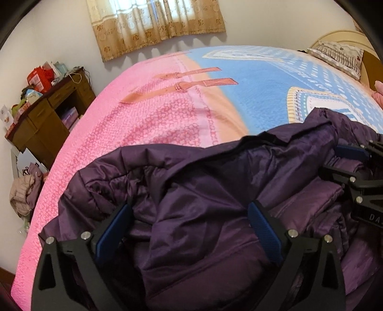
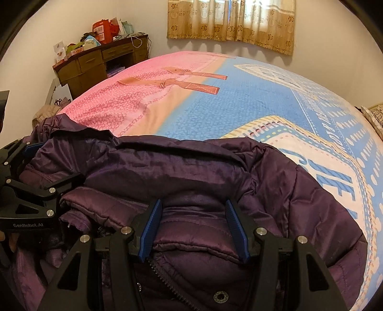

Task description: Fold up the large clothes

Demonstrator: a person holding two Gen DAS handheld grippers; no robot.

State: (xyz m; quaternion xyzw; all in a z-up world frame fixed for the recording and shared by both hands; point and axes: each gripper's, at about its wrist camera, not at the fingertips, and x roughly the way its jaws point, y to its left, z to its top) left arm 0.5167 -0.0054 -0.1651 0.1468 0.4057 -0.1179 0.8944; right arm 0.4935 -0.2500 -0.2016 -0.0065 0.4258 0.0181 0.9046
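A dark purple quilted jacket (image 2: 196, 172) lies crumpled on the near edge of the bed (image 1: 167, 114), which is covered with a pink and blue patterned blanket. The jacket's long axis runs across both views, roughly along the bed's near edge. In the right wrist view its open zipper (image 2: 165, 280) and a snap button (image 2: 220, 297) lie close to the camera, with a padded band of the jacket just beyond them.

The left gripper (image 1: 191, 229) hovers over the left part of the jacket with its jaws spread wide. A fold of shiny purple fabric lies between the blue pads (image 1: 112, 227), but they do not press on it.

The right gripper (image 2: 195, 229) has its jaws about half apart, set on either side of the padded band. Whether its pads (image 2: 235, 227) actually squeeze the fabric cannot be told.

A brown desk (image 2: 100, 59) piled with boxes stands against the far wall, left of a curtain (image 2: 232, 21).
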